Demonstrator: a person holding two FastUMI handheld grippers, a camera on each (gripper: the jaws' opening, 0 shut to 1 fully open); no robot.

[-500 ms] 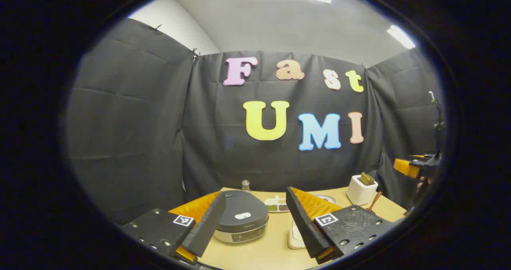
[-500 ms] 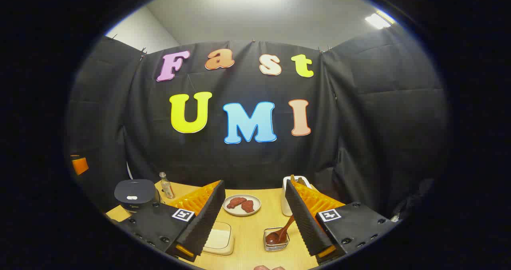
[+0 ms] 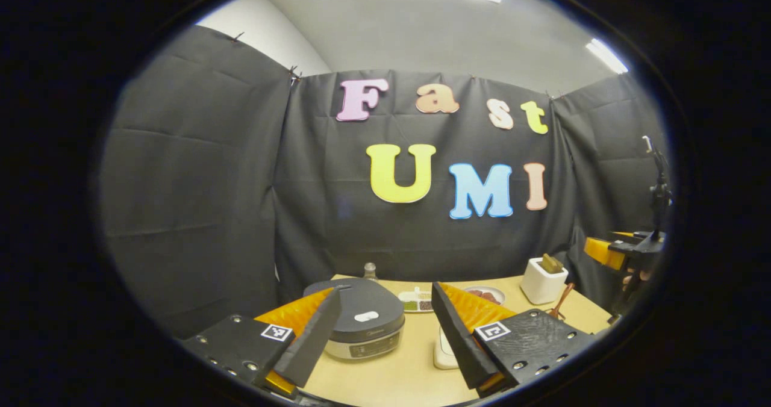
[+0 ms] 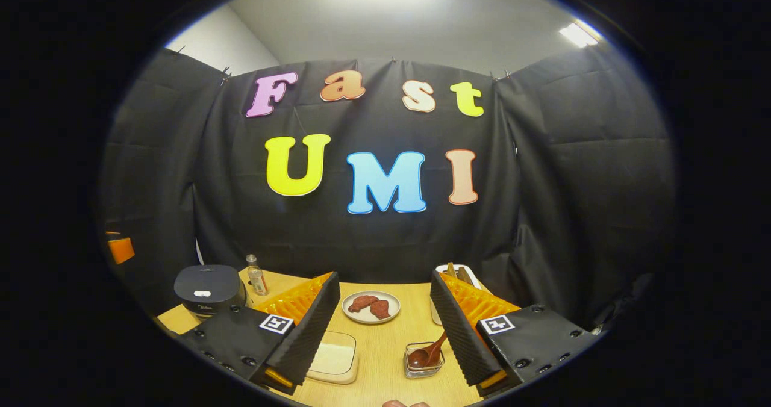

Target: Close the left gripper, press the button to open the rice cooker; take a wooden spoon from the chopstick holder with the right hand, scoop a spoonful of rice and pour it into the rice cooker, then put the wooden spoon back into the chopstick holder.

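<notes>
The dark-lidded rice cooker [image 3: 361, 321] stands shut on the wooden table, its pale button [image 3: 366, 316] on top, just ahead of and between the fingers of my left gripper [image 3: 385, 335], which is open and holds nothing. The cooker [image 4: 208, 289] sits far left in the right gripper view. My right gripper [image 4: 385, 335] is open and empty above the table. The white chopstick holder [image 3: 542, 280] holds wooden utensils; the holder [image 4: 461, 271] is partly hidden behind my right finger. A brown wooden spoon [image 4: 429, 353] rests in a small glass box. A shallow white rice dish [image 4: 334, 359] lies near.
A plate with red-brown food [image 4: 370, 306] sits mid-table. A small bottle [image 4: 257, 274] stands behind the cooker. A divided tray of green and dark grains [image 3: 418, 303] lies beside the cooker. The right gripper [image 3: 626, 250] shows at the far right of the left gripper view.
Both views have tilted slightly downward, showing more table. The cooker looks a little nearer to my left gripper. Both grippers remain open and empty.
</notes>
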